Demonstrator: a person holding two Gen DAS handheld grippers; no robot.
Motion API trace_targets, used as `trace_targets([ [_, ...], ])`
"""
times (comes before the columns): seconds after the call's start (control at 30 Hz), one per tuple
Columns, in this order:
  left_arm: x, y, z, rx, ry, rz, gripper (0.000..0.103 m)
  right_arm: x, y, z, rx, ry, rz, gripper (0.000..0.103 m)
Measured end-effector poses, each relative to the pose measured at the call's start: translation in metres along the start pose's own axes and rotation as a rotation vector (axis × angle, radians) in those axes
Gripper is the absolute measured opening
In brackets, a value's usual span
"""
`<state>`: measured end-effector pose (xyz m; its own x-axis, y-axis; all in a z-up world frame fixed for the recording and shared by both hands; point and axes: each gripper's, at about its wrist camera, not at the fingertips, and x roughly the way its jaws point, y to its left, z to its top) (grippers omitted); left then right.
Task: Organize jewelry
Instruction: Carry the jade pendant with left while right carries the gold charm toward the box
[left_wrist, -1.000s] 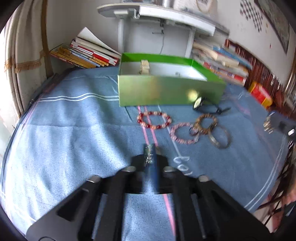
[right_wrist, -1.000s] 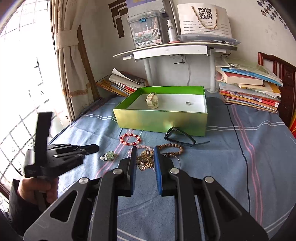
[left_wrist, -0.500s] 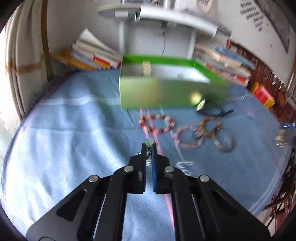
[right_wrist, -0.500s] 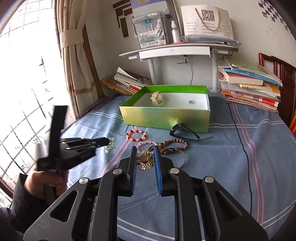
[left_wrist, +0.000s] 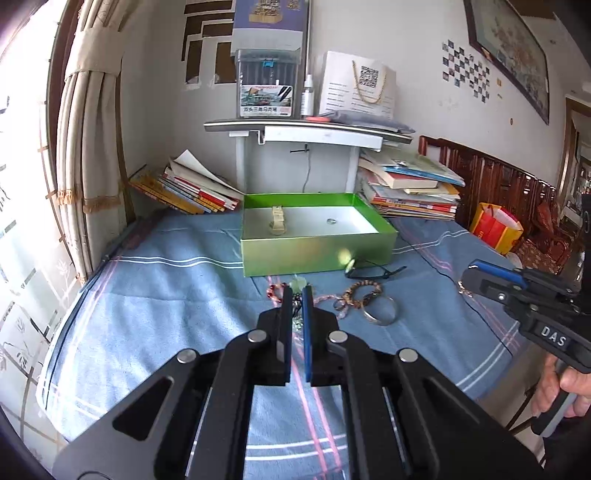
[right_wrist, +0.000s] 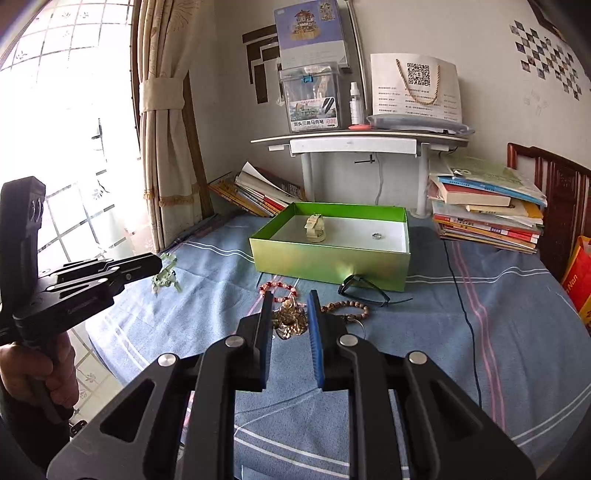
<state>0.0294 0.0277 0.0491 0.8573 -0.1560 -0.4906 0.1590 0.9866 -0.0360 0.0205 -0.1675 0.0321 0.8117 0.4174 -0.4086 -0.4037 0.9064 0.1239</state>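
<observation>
**Both grippers loaded above the blue striped cloth**

The open green cardboard box (right_wrist: 328, 258) sits on the blue striped tablecloth (right_wrist: 480, 332). The right gripper (right_wrist: 290, 314) is clamped on a gold-coloured filigree ornament (right_wrist: 290, 321). The left gripper (left_wrist: 296, 295) is clenched on a pale green beaded charm (right_wrist: 166, 277), raised off the cloth

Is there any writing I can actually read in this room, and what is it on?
"DAS": white letters on the black right gripper.
"Nan": on the red and yellow bag at the right edge.
Marker box on the shelf: printed Chinese line, too small to read surely.
White paper bag: QR code, small print unreadable.
Book spines: blurred.
</observation>
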Motion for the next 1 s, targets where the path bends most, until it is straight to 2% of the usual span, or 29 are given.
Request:
trace_targets([
  [0.7, -0.008, -0.012, -0.002, 0.010, 0.010, -0.014, 0.005, -0.021, -0.010, -0.003, 0.019, -0.020, -0.020, 0.018],
  [1.0, 0.024, -0.009, 0.011, -0.009, 0.033, -0.026, 0.005, 0.001, -0.029, 0.009, 0.035, -0.008, -0.023, 0.018],
])
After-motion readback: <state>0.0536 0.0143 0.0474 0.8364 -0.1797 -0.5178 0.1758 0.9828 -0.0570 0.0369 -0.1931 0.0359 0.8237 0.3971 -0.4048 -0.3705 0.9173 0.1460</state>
